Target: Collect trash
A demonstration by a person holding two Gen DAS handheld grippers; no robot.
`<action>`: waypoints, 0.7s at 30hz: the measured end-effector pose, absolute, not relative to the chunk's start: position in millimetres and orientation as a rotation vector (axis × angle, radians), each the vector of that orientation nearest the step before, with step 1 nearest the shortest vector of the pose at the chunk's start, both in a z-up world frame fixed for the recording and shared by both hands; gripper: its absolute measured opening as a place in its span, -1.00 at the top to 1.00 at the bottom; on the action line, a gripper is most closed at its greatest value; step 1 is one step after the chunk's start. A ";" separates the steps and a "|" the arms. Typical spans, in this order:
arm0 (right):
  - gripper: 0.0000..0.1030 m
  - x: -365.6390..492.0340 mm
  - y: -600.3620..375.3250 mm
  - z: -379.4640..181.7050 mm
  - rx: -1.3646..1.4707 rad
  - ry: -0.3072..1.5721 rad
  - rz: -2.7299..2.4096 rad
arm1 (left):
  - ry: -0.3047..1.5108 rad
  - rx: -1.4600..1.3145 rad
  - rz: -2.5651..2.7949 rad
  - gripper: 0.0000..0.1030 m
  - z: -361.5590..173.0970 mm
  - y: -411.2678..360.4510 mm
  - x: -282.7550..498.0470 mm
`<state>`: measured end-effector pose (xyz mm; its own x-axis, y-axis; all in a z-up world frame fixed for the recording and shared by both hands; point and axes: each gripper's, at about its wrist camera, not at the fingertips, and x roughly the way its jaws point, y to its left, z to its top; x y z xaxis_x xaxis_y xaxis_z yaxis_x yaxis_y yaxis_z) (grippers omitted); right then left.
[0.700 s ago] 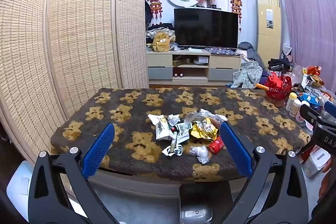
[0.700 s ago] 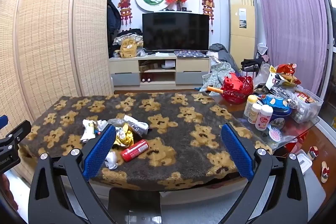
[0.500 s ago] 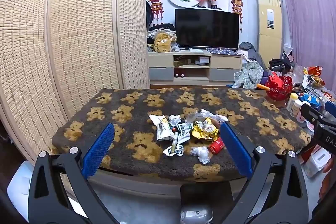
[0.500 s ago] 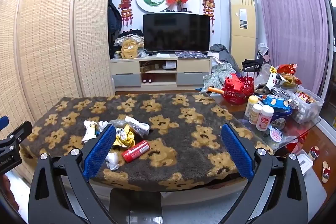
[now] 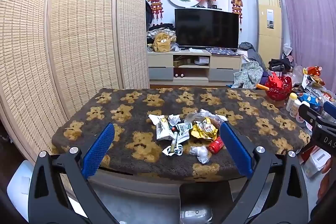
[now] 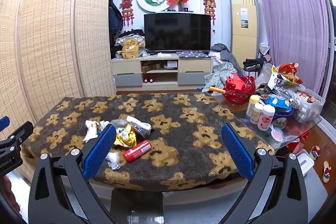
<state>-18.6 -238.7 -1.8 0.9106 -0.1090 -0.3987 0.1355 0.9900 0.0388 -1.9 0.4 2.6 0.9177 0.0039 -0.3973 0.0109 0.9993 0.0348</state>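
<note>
A heap of trash lies near the front edge of a table covered with a dark bear-patterned cloth (image 5: pixel 130 110): white wrappers (image 5: pixel 162 129), a crumpled yellow foil wrapper (image 5: pixel 203 130), a small red can (image 5: pixel 216 144) on its side and a white crumpled wad (image 5: pixel 200 152). My left gripper (image 5: pixel 166 135) hangs open in front of the table, short of the heap, with nothing between its blue pads. My right gripper (image 6: pixel 168 135) is open too, further right; the red can (image 6: pixel 137 150) and yellow wrapper (image 6: pixel 126 135) lie by its left finger.
A red basket (image 6: pixel 239 89), bottles (image 6: pixel 260 111), snack bags and a plastic box crowd a glass side table at the right. A folding woven screen (image 5: pixel 73 35) stands left. A TV on a low cabinet is behind. A white bin (image 5: pixel 19 184) sits low left.
Both views have shifted only slightly; the grippers stay open and the trash has not moved.
</note>
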 end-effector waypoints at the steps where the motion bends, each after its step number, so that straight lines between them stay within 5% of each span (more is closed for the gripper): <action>1: -0.94 -18.5 -237.6 -1.3 0.067 0.407 -0.126 | 0.408 0.038 -0.004 -0.84 2.9 0.1 -2.0; 21: -0.94 -20.5 -240.2 -6.0 0.074 0.403 -0.120 | 0.406 0.039 -0.009 -0.84 4.0 -1.6 -3.7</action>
<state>-20.5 -240.2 -6.0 0.9128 -0.1013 -0.3956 0.1305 0.9903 0.0476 -3.8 -1.6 4.0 0.9185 -0.0009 -0.3954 0.0164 0.9992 0.0358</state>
